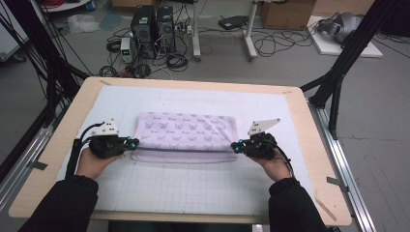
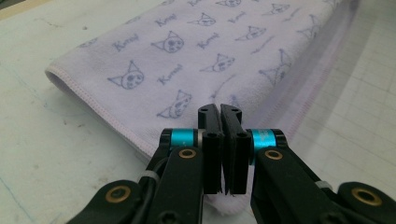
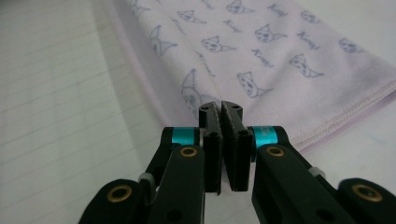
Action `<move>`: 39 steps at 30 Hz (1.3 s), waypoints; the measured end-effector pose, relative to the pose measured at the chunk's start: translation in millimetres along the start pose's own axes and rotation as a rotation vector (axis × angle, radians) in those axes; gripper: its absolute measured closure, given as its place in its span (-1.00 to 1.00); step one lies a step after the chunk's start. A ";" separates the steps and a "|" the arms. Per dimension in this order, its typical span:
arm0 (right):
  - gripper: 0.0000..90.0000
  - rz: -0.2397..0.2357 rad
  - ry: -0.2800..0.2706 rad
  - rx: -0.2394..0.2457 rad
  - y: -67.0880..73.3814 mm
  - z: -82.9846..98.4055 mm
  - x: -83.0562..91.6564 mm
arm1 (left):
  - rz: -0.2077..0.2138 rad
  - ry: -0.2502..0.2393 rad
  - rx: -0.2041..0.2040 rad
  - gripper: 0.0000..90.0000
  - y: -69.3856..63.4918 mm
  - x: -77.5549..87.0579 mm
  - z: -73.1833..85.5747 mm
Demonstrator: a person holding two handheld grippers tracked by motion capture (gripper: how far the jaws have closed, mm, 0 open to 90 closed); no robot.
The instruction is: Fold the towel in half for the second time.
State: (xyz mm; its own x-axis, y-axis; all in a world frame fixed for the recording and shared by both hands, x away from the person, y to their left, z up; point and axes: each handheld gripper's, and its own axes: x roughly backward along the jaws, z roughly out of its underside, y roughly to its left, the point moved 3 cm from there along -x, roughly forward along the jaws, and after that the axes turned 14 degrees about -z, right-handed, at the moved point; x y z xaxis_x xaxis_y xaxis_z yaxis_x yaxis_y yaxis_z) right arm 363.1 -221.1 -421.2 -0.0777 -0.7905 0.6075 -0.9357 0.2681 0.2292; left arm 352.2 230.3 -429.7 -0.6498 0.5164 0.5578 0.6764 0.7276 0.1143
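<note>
A folded pale lilac towel (image 1: 186, 130) printed with cat faces lies across the middle of the white gridded mat (image 1: 193, 188). My left gripper (image 1: 137, 141) is at the towel's near left corner, pointing inward. Its jaws are shut, and the cloth (image 2: 187, 51) puckers up to the tips of that gripper (image 2: 219, 109). My right gripper (image 1: 233, 146) mirrors it at the near right corner. In the right gripper view the towel (image 3: 261, 51) has a stretched cat print just ahead of the shut right gripper (image 3: 220, 106). A hand in a dark sleeve holds each gripper.
The mat covers a wooden table (image 1: 312, 130) with rounded corners. Black frame legs (image 1: 338, 72) stand at both sides. On the floor beyond are computer towers (image 1: 152, 26), loose cables and a cardboard box (image 1: 285, 12).
</note>
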 end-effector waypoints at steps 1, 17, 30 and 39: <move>0.88 -0.020 0.009 -0.006 1.8 1.3 -1.6 | 0.015 0.021 -0.001 0.87 -2.3 -0.5 5.0; 0.60 -0.023 -0.006 -0.094 -10.2 24.3 -24.6 | 0.014 0.085 0.030 0.74 -5.7 -12.1 22.0; 0.02 0.092 -0.122 -0.099 -2.1 20.6 -1.5 | -0.044 0.009 0.086 0.09 -4.6 7.7 20.5; -0.26 0.131 -0.158 -0.100 12.7 24.6 10.3 | -0.080 0.008 0.094 -0.08 -9.3 26.0 28.3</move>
State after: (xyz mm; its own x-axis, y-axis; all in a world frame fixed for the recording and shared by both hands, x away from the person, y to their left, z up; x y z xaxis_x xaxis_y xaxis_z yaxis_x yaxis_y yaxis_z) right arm 341.9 -239.4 -430.7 -0.2571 -0.8196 0.5120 -0.8758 0.4216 0.2351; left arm 319.2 249.8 -439.5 -0.6976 0.4515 0.5563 0.5867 0.8057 0.0819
